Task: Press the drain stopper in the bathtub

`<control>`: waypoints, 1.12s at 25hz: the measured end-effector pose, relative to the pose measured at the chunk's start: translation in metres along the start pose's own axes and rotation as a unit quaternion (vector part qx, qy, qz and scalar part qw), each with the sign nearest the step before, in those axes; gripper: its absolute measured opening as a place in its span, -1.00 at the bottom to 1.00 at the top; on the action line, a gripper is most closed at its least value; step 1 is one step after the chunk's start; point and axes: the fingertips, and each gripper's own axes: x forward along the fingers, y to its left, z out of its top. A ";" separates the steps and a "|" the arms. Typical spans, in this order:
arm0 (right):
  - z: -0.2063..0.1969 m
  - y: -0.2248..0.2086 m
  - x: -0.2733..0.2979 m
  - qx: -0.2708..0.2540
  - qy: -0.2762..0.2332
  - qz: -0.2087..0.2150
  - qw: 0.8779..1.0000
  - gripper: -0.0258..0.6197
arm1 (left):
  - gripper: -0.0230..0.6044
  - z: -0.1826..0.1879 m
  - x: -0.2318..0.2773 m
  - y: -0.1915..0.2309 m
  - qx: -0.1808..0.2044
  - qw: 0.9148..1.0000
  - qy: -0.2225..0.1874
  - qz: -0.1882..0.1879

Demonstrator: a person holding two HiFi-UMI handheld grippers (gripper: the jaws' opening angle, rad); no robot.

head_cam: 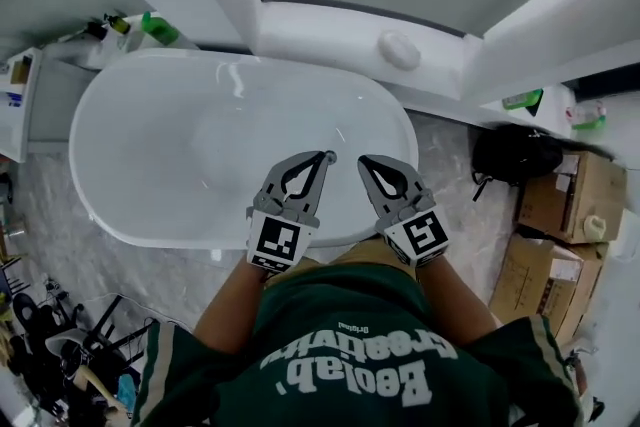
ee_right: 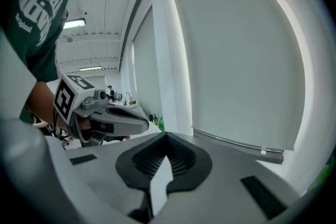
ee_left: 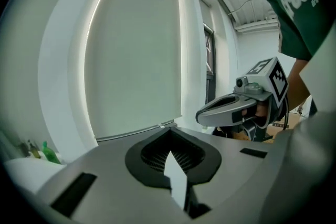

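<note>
Over bathtub (head_cam: 180, 135): left gripper (head_cam: 327, 156), right gripper (head_cam: 363, 161) closed, side-by-side.

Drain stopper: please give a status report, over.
Left gripper and right gripper shut, empty, over near rim of bathtub. Drain stopper not made out. Nothing seen blocking.

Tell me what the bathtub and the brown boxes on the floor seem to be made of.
The bathtub is a smooth, glossy white shell, likely acrylic or enamelled. Bright light streaks reflect off its inside, but the look alone cannot settle which. The boxes look like matte brown cardboard, judging by their folded flaps and dull, flat faces.
</note>
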 end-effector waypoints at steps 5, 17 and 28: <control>0.049 0.011 -0.013 -0.010 -0.045 0.004 0.999 -0.89 | -0.91 0.040 -0.032 -0.006 0.000 0.999 -0.039 0.004; 0.128 0.040 -0.044 -0.051 -0.135 0.025 0.989 -0.89 | -0.91 0.127 -0.077 -0.004 0.066 0.989 -0.134 0.020; 0.146 0.052 -0.049 -0.066 -0.150 0.035 0.986 -0.89 | -0.91 0.132 -0.086 -0.012 0.092 0.985 -0.143 0.016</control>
